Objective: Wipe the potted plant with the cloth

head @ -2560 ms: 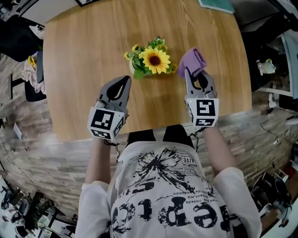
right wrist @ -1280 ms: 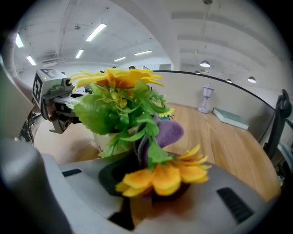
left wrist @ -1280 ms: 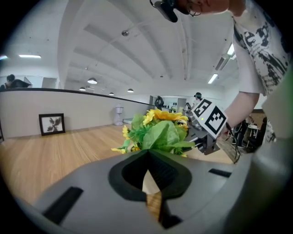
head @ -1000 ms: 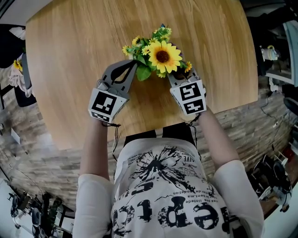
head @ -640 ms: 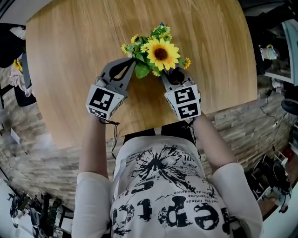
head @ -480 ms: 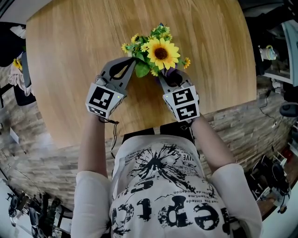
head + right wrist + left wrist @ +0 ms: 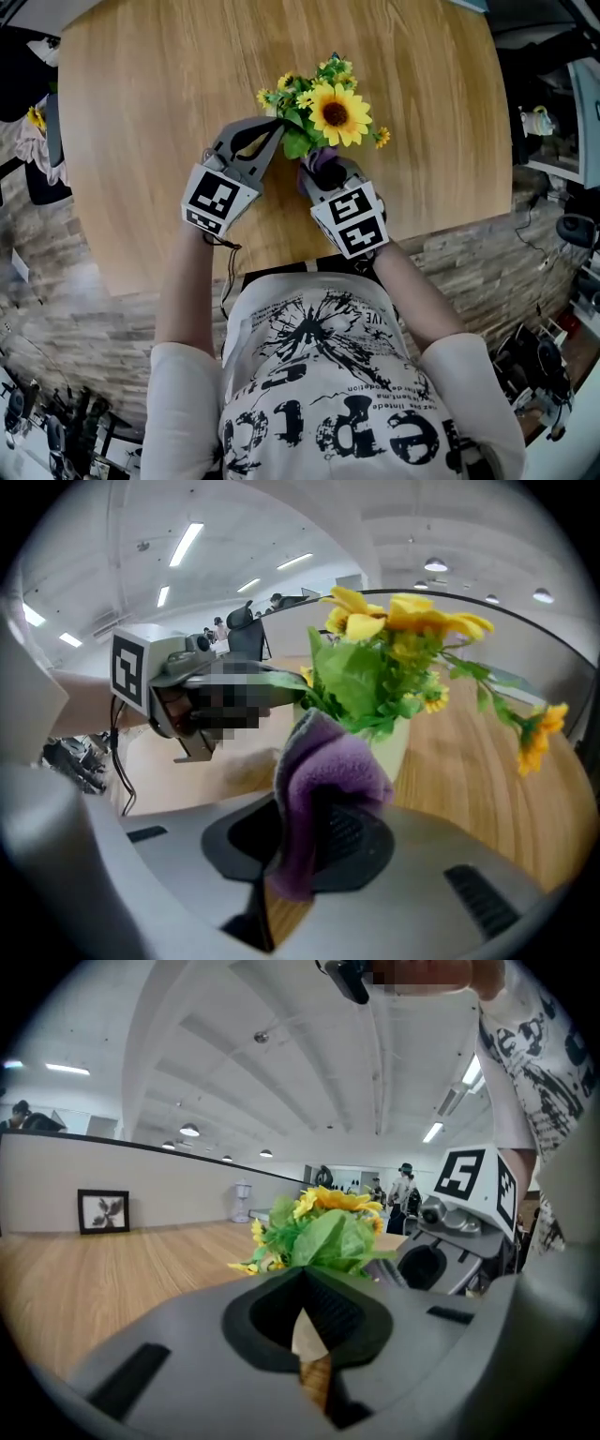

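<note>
potted plant (image 7: pixel 330 111) stands upright on the wooden table (image 7: pixel 141 141), about mid-width and closer to the near edge than the far one. a big sunflower (image 7: pixel 339 112) sits on top, with small yellow blooms and green leaves round it. the pale pot (image 7: pixel 390 747) shows only in the right gripper view, under the leaves.

left gripper (image 7: pixel 277 129): jaws pressed together, nothing between them. it lies low and nearly level, with its tip at the green leaves on the plant's left side. contact with a leaf not clear.

right gripper (image 7: pixel 315 169): jaws clamped on the purple cloth (image 7: pixel 324 161). a folded bunch of it sticks out past the tips. it points down and away, at the plant's near side, under the sunflower.

in the right gripper view the cloth (image 7: pixel 323 780) overlaps the pot's near-left wall and the lowest leaves. whether it presses on them i cannot tell. the grippers are close together, one each side of the plant's near-left part.
</note>
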Demonstrator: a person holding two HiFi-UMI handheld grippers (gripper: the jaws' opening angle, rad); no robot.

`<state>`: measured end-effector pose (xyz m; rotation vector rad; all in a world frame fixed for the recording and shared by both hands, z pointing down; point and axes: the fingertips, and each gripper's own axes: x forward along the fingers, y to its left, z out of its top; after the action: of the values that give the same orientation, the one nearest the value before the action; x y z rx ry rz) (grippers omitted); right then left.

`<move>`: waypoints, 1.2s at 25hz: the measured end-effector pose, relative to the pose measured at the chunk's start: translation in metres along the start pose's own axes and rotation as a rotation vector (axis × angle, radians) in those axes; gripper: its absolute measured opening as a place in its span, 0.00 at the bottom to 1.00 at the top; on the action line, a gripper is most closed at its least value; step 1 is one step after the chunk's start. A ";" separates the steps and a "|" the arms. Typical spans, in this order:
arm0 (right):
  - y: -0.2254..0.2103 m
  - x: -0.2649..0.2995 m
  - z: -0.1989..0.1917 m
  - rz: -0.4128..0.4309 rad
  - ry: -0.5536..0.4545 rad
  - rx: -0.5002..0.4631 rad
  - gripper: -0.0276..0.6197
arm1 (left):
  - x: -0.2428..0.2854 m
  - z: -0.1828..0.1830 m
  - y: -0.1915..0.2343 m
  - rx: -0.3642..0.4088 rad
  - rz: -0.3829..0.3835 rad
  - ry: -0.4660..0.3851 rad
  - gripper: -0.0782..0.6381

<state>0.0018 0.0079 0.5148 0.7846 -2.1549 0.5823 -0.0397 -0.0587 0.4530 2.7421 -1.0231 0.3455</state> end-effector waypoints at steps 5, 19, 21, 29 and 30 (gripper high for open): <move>0.012 0.008 0.006 0.054 0.022 -0.026 0.16 | 0.001 0.001 -0.002 0.001 -0.022 0.010 0.11; 0.054 0.026 0.021 0.191 0.029 -0.085 0.16 | 0.001 -0.002 0.000 -0.033 -0.042 0.010 0.11; 0.055 0.019 0.019 0.203 0.030 -0.065 0.16 | 0.000 -0.003 0.001 -0.043 -0.030 0.016 0.11; 0.014 -0.031 -0.020 0.118 0.076 -0.018 0.16 | -0.001 -0.004 0.003 -0.094 0.036 0.041 0.11; 0.003 -0.037 -0.024 0.094 0.078 -0.009 0.16 | 0.000 -0.003 0.003 -0.097 0.040 0.045 0.11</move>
<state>0.0304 0.0375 0.5003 0.6487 -2.1299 0.6405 -0.0428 -0.0602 0.4563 2.6197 -1.0560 0.3524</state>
